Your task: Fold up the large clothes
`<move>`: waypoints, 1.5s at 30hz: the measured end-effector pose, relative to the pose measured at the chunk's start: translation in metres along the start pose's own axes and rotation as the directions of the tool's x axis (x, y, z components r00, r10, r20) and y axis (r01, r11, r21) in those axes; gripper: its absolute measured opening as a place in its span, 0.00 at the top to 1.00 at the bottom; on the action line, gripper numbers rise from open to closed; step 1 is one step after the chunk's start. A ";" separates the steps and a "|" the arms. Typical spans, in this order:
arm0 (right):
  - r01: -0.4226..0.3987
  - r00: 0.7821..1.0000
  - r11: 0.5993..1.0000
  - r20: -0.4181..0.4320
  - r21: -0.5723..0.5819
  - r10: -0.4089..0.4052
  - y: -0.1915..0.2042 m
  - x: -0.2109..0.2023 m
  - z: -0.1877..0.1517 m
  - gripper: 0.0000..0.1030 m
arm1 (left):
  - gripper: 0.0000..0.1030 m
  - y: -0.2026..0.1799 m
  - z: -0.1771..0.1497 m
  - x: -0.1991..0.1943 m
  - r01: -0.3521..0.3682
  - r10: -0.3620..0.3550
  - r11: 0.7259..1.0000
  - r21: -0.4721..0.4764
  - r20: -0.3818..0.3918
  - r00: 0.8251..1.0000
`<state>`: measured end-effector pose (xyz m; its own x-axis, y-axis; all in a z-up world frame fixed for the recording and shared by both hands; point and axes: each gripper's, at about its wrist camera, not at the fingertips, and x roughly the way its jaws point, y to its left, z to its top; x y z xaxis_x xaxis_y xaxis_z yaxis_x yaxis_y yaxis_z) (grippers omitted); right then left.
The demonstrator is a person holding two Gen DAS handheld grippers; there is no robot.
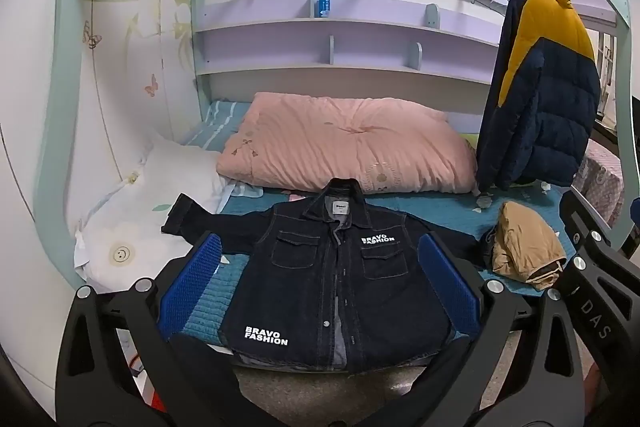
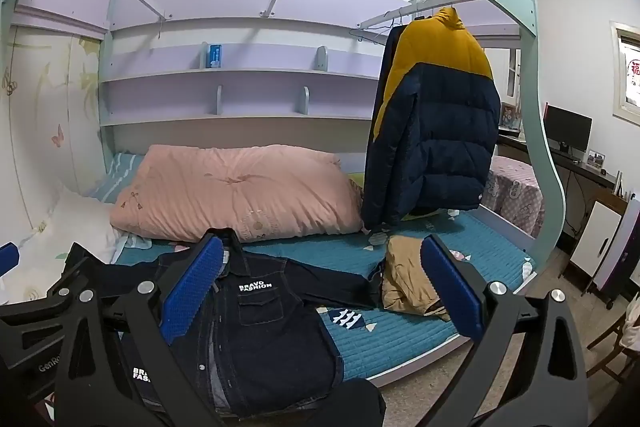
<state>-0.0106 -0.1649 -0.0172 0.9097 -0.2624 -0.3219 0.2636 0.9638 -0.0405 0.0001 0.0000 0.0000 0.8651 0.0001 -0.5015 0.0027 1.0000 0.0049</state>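
Both grippers are being held wide open, with nothing gripped: the left gripper [image 1: 320, 287] is being kept above the dark denim jacket [image 1: 328, 283], the right gripper [image 2: 320, 291] beside it. The jacket is being left spread flat, front up, on the teal bed cover [image 2: 400, 339]. A tan garment [image 1: 524, 251] is bunched near its sleeve; a pink quilt [image 1: 344, 143] is lying behind, and a puffer coat [image 2: 436, 131] is hanging above the bed.
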 end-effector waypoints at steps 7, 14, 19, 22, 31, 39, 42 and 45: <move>-0.001 1.000 1.000 -0.002 -0.008 0.001 0.003 -0.003 -0.002 0.07 | 0.04 0.003 -0.001 -0.002 0.008 -0.008 1.000 -0.006 0.004 1.000; -0.019 1.000 1.000 -0.020 -0.013 0.019 0.003 -0.002 -0.003 0.07 | 0.05 0.020 -0.005 0.003 0.001 -0.001 1.000 -0.007 -0.010 1.000; -0.025 0.999 0.999 -0.027 -0.020 0.024 0.003 -0.001 -0.002 0.07 | 0.05 0.003 -0.005 0.005 -0.012 0.012 1.000 0.005 -0.022 1.000; -0.037 0.999 0.999 -0.033 -0.023 0.036 0.004 0.000 -0.002 0.07 | 0.05 0.004 -0.005 0.006 -0.013 0.013 1.000 0.003 -0.027 1.000; -0.088 0.993 0.996 -0.078 -0.015 0.087 0.003 0.008 -0.002 0.07 | 0.04 0.008 -0.006 0.006 -0.014 0.015 1.000 0.003 -0.035 0.999; -0.084 0.994 0.996 -0.077 -0.020 0.082 0.004 0.008 -0.004 0.07 | 0.04 0.010 -0.006 0.008 -0.017 0.018 1.000 0.003 -0.038 0.999; -0.082 0.994 0.996 -0.075 -0.022 0.080 0.004 0.008 -0.004 0.07 | 0.04 0.010 -0.006 0.008 -0.018 0.018 1.000 0.003 -0.037 0.999; -0.083 0.994 0.996 -0.076 -0.022 0.081 0.003 0.009 -0.003 0.07 | 0.04 0.011 -0.006 0.008 -0.019 0.019 1.000 0.004 -0.038 0.999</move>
<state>-0.0030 -0.1637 -0.0232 0.9009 -0.1790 -0.3955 0.1802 0.9830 -0.0346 0.0040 0.0112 -0.0087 0.8455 0.0191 -0.5336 -0.0113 0.9998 0.0179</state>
